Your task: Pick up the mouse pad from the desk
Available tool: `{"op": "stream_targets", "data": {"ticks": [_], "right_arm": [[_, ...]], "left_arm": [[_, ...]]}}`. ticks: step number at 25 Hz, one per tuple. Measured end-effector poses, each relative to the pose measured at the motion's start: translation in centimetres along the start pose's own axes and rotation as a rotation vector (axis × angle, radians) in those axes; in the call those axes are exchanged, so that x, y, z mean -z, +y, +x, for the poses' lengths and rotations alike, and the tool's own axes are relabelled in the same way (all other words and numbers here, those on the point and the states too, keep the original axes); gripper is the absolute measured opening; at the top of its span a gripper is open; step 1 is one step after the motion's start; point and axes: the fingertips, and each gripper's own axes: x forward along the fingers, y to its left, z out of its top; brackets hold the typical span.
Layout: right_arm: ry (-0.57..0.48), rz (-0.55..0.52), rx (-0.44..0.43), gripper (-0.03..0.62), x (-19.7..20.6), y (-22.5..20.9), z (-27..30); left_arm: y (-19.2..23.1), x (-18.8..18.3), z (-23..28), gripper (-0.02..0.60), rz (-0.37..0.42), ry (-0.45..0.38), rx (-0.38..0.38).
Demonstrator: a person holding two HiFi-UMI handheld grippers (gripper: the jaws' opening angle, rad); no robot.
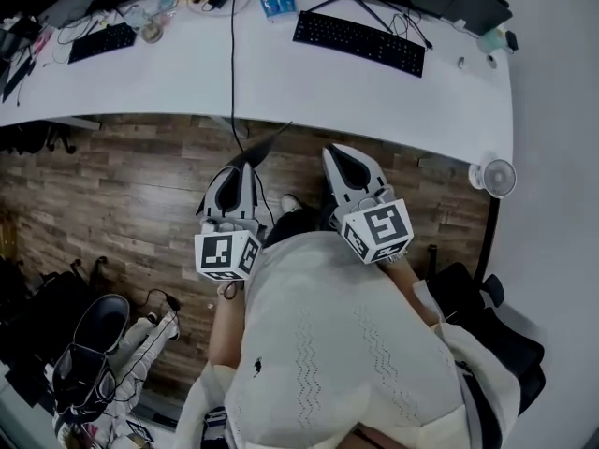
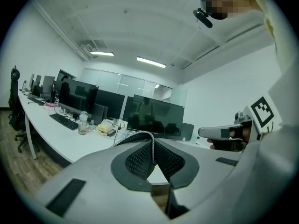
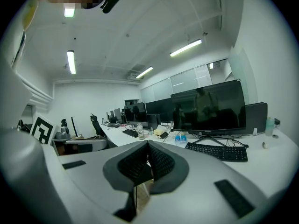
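Note:
The mouse pad (image 1: 267, 141) is a thin dark sheet seen edge-on, lifted off the white desk (image 1: 281, 82) and hanging over the wood floor. My left gripper (image 1: 245, 164) is shut on its near end. In the left gripper view the pad's stitched edge (image 2: 135, 135) curves up out of the closed pads of the left gripper (image 2: 153, 144). My right gripper (image 1: 339, 153) is held beside it to the right, level with it and apart from the pad. In the right gripper view the right gripper (image 3: 148, 147) has its pads pressed together with nothing between them.
On the desk lie a black keyboard (image 1: 358, 42), a second keyboard (image 1: 103, 41), blue packets (image 1: 277, 3) and a black cable (image 1: 233, 54) running off the front edge. A small fan (image 1: 498, 178) stands at the desk's right end. A dark chair (image 1: 94, 330) is at lower left.

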Motion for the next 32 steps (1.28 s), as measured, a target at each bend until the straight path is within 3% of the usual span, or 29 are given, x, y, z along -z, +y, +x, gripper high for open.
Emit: {"op": "stream_targets", "data": {"ticks": [19, 32], "right_arm": [[-0.069, -0.032, -0.012, 0.002, -4.3, 0.5, 1.6], [-0.172, -0.128, 0.011, 0.002, -11.0, -1.4, 1.8]], "left_arm": [[2.1, -6.8, 0.5, 0.023, 0.050, -0.138, -0.057], [3.4, -13.4, -0.2, 0.023, 0.126, -0.216, -0.081]]}}
